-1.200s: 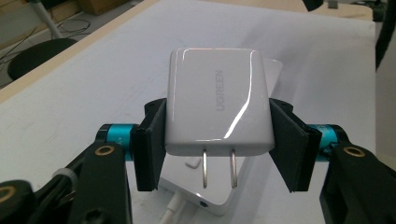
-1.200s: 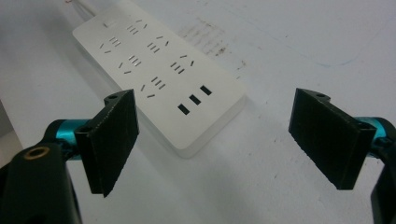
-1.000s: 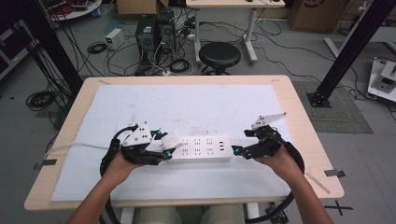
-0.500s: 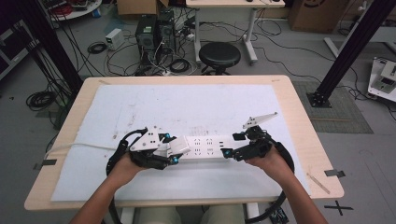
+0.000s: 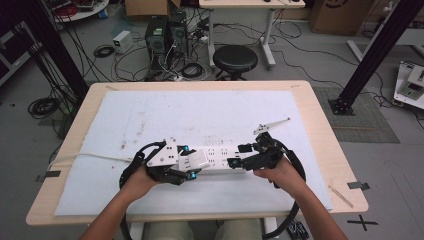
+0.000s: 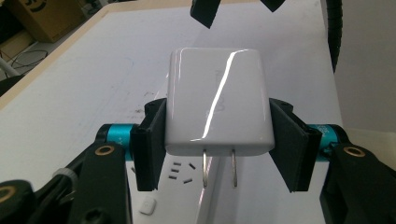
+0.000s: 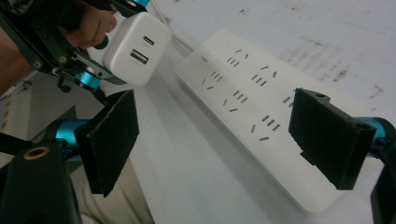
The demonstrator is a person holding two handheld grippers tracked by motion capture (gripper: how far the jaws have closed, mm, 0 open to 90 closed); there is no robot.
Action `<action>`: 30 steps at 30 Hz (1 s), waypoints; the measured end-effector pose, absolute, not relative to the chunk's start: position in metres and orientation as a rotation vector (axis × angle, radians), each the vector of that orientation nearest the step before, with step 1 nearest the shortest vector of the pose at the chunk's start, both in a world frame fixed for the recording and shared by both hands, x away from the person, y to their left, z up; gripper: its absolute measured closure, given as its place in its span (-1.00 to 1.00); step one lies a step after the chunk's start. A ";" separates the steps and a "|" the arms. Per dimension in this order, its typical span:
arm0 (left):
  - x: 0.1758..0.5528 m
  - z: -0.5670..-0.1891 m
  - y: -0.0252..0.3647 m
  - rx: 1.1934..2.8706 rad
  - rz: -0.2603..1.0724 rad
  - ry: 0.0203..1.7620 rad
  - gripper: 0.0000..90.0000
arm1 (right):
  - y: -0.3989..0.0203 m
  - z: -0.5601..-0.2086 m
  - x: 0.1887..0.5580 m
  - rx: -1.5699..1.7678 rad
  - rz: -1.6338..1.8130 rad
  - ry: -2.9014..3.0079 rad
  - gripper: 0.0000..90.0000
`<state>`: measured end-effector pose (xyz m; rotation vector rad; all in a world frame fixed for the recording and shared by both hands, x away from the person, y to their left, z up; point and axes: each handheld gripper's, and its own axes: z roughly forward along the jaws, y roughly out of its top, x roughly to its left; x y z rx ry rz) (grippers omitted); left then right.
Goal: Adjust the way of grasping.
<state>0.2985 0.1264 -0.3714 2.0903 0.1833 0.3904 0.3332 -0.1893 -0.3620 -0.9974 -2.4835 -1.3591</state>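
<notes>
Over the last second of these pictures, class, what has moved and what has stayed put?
The right hand-held gripper moved inward along the power strip, its open jaws now straddling the strip's end. The left hand-held gripper stayed clamped on the white charger, held above the strip, which itself stayed put.

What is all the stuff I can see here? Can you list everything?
charger: one, white, two prongs down, clamped in the left gripper above the strip.
power strip: one, white, flat on the mat.
mat: one, white, covering the table.
table: one, light wood.
stool: one, black, behind the table.
left gripper: one, black, shut on the charger.
right gripper: one, black, jaws open around the strip's end.
</notes>
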 end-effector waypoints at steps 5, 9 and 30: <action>0.300 -0.373 0.120 2.090 0.399 0.151 -0.06 | -0.183 -0.363 0.333 -0.986 -1.355 -2.458 -0.64; 0.302 -0.374 0.115 2.090 0.405 0.128 -0.06 | -0.179 -0.363 0.333 -0.978 -1.335 -2.439 -0.64; 0.301 -0.377 0.098 2.088 0.419 0.064 -0.06 | -0.153 -0.374 0.342 -0.938 -1.276 -2.259 -0.54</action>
